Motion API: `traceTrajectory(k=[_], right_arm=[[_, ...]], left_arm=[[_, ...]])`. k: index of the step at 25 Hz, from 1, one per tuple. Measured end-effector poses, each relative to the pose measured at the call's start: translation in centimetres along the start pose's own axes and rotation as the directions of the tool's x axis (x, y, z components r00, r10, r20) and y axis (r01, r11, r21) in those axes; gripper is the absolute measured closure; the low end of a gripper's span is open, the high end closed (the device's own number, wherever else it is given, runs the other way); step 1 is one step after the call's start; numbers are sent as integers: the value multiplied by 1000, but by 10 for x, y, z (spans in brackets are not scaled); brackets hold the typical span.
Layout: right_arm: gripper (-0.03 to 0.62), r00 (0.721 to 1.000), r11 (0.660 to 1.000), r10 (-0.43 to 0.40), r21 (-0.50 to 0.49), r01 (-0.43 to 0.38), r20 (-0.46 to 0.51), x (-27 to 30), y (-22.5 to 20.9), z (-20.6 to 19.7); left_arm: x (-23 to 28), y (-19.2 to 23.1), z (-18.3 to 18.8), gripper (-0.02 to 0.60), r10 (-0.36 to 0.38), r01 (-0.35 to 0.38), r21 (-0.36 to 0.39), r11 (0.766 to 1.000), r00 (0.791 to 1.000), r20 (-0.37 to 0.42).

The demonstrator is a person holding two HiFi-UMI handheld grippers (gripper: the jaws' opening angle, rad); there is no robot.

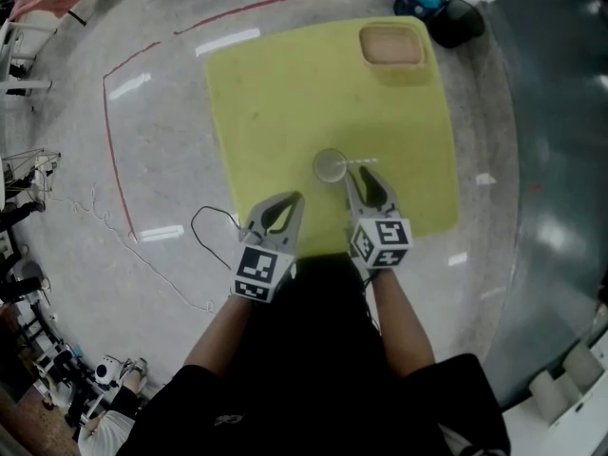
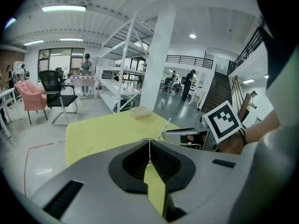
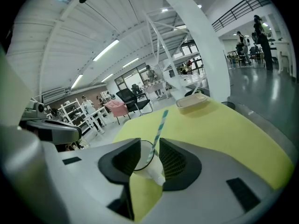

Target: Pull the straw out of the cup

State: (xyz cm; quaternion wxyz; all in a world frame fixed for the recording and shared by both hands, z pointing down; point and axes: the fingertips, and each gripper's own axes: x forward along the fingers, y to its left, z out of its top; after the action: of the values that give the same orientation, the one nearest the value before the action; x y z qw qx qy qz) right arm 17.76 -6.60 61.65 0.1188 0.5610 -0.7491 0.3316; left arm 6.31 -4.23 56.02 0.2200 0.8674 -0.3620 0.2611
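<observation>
**Work surface.** A yellow mat (image 1: 285, 93) lies on a glossy grey surface (image 1: 161, 141) marked with a red line (image 1: 114, 150). A thin black cable (image 1: 204, 221) loops just off the mat's near left corner.

**Task items.** The clear cup (image 1: 330, 166) stands upright near the middle of the mat. The straw (image 1: 361, 162) sits in the cup and leans out toward 3 o'clock in the head view. The right gripper view shows it striped blue and white.

**Other items.** A shallow beige tray (image 1: 391, 46) rests on the mat at 1 o'clock from the cup, near the far right corner. Two dark round containers (image 1: 437, 8) stand just beyond that corner, off the mat.

**Left gripper** (image 1: 296, 198). It is at 7 o'clock from the cup and apart from it. Its own view shows the jaws closed flat together, with nothing between them.

**Right gripper** (image 1: 359, 169). It is at 4 o'clock from the cup, with its tips just beside the rim. Its own view shows the jaws spread wide. The cup and straw appear in the gap, and neither pad presses on them.

**Markings.** Each gripper's cube carries black-and-white square marker patterns (image 1: 383, 237).
</observation>
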Motion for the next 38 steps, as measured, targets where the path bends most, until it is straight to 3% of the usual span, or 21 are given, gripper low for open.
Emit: traceTrajectory(k=[31, 38], right_arm=[[471, 1000, 998, 5, 56, -4, -8, 33, -5, 0], [506, 1000, 999, -12, 48, 12, -13, 35, -3, -2]], left_arm=[[-11, 18, -4, 535, 54, -53, -39, 998, 998, 10], [-15, 24, -5, 535, 63, -63, -50, 997, 998, 13]])
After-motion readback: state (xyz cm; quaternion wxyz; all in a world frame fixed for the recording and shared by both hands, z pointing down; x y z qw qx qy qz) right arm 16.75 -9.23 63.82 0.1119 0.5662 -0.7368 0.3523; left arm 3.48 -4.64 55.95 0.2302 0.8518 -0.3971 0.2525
